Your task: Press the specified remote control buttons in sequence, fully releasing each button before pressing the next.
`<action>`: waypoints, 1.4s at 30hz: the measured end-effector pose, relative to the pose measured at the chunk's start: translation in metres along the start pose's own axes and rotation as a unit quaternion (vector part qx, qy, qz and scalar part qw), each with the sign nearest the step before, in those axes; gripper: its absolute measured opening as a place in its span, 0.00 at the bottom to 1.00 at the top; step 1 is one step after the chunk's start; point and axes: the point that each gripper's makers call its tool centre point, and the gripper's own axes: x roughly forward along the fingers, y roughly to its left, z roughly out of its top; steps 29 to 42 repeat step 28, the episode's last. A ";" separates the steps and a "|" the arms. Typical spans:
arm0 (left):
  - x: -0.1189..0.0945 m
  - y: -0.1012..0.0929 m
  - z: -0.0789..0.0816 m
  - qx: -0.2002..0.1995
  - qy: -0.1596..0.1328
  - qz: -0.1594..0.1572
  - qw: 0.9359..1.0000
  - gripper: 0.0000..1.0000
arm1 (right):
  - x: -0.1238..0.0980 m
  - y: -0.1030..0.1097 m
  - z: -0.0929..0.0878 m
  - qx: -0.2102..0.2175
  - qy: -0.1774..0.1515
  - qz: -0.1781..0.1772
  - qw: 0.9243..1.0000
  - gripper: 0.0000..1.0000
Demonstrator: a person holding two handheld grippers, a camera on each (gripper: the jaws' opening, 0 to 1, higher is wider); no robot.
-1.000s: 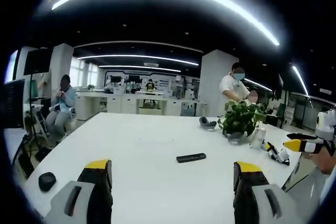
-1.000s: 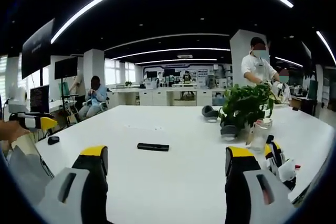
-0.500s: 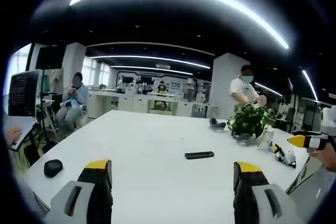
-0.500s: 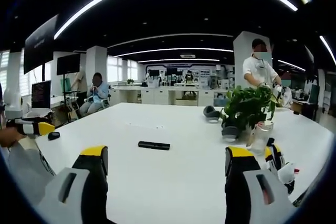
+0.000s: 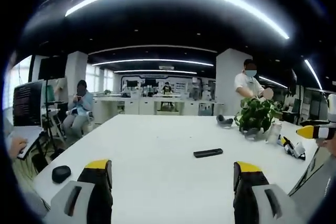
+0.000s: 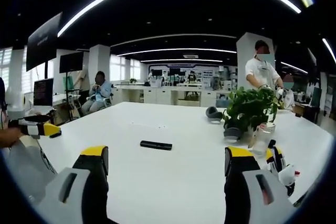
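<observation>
Both tools, left point(image 5: 172, 174) & right point(image 6: 167, 161), jaws apart, held level over table point(image 6: 178, 177); remote point(image 6: 156, 145) lies ahead.

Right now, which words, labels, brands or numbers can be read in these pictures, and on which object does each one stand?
None can be read.
Remote control: any button markings are too small to read.
Back wall displays: blurred.

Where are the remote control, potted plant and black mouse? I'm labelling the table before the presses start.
remote control point(image 6: 156, 145): right gripper view, middle of its black body.
potted plant point(image 6: 248, 109): right gripper view, its leaves.
black mouse point(image 5: 61, 173): left gripper view, its top.
</observation>
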 end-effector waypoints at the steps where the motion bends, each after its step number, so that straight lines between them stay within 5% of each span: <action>1: 0.000 0.000 -0.001 0.007 0.002 0.003 1.000 1.00 | 0.000 -0.001 0.000 0.001 -0.001 -0.001 1.000 0.95; 42: 0.002 0.006 -0.012 0.036 0.025 0.012 0.999 1.00 | -0.006 -0.008 0.006 0.021 -0.021 -0.013 0.999 0.92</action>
